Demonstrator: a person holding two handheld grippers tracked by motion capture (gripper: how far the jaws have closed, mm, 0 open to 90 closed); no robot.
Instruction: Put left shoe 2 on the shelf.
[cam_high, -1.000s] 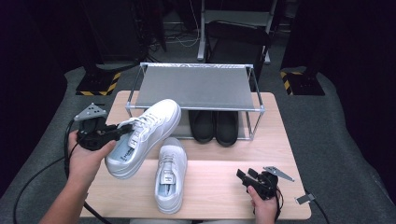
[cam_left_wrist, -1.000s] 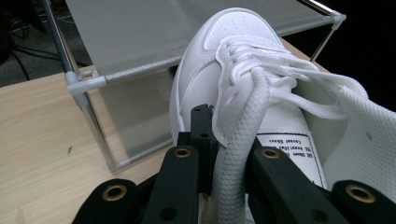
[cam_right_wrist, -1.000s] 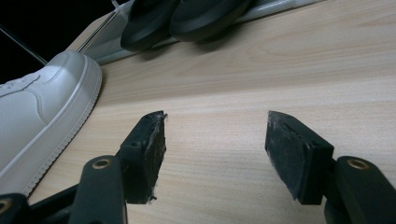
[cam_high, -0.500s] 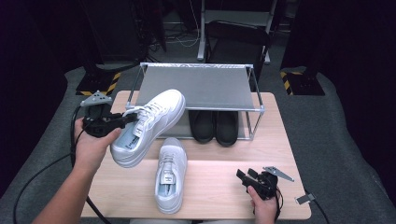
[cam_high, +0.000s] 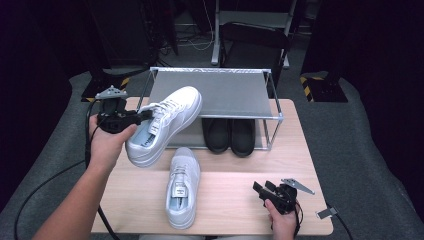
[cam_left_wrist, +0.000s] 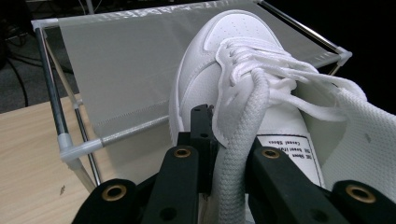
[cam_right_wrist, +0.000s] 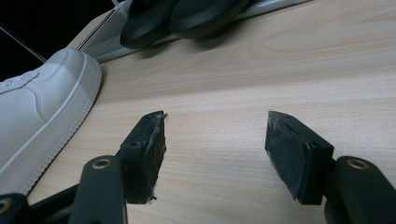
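A white sneaker (cam_high: 165, 125) hangs in the air at the left, its toe over the front edge of the metal shoe rack (cam_high: 210, 92). My left gripper (cam_high: 142, 116) is shut on it. In the left gripper view the jaws (cam_left_wrist: 229, 149) pinch the padded tongue of the sneaker (cam_left_wrist: 224, 70), toe pointing at the grey rack shelf (cam_left_wrist: 116, 70). The matching sneaker (cam_high: 181, 187) lies flat on the table in front. My right gripper (cam_high: 260, 190) rests low at the front right, open, with bare wood between its pads (cam_right_wrist: 215, 154).
A pair of black shoes (cam_high: 230, 135) stands under the rack shelf, also seen as black shoes (cam_right_wrist: 187, 14) ahead of the right gripper. The wooden table (cam_high: 240, 165) ends close behind the right hand. The resting sneaker (cam_right_wrist: 42, 107) lies to that gripper's left.
The left hand has carried the held sneaker up and to the right, toward the rack shelf. The right hand and the sneaker on the table have stayed put.
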